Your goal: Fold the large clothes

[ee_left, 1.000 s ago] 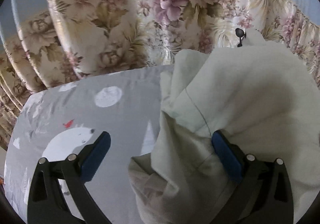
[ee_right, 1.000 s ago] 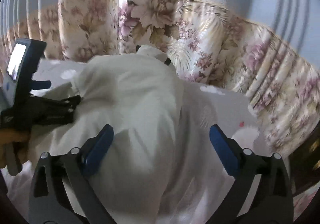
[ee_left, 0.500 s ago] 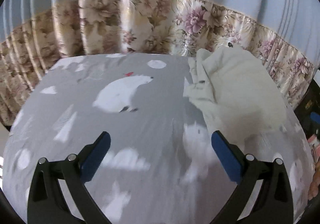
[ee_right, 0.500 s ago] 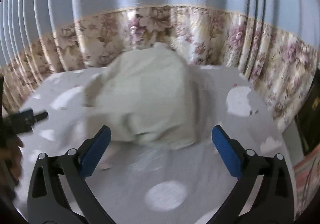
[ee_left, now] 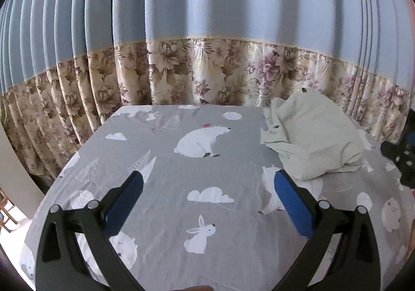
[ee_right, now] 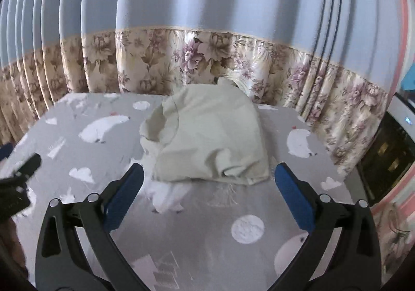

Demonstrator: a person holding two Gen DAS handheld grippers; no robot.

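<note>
Cream garment (ee_right: 207,132) lying bunched at frame centre on grey animal-print sheet (ee_right: 202,226), long axis running toward floral curtain (ee_right: 181,60). Left gripper (ee_left: 207,187) and right gripper (ee_right: 207,182) both hovering spread wide, holding nothing.

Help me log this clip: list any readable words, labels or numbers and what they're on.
None can be read.
Sheet: only pictures of bears, rabbits and clouds.
Garment: no label shows.
Appliance: a small lit display, too small to read.

cream garment (ee_right: 210,135) bunched on grey animal-print sheet (ee_right: 207,239), right gripper (ee_right: 207,182) jaws apart
</note>
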